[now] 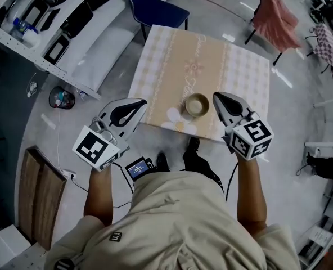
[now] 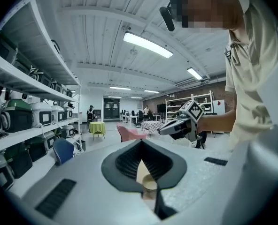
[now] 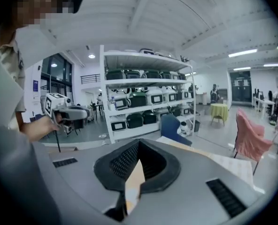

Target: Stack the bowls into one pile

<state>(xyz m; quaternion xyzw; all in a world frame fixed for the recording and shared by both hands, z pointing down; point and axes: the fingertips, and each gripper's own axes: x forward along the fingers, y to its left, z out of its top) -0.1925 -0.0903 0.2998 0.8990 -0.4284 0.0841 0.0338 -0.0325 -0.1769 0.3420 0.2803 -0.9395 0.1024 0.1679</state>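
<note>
A: Bowl position?
B: Bowl (image 1: 197, 105) sits on the tabletop (image 1: 172, 61) near its front edge, between the two grippers. Only one pile shows; cannot tell how many are nested in it.
A: Grippers?
B: Left gripper (image 1: 138, 105): jaws together, nothing between them, at the front-left corner. Right gripper (image 1: 218, 98): jaws together, empty, just beside the bowl.
A: Handling?
B: Judged small, light, stiff, probably smooth, so slippery, and liable to chip if dropped. Best hold: the rim, one jaw inside and one outside, then lift straight so it does not skate
</note>
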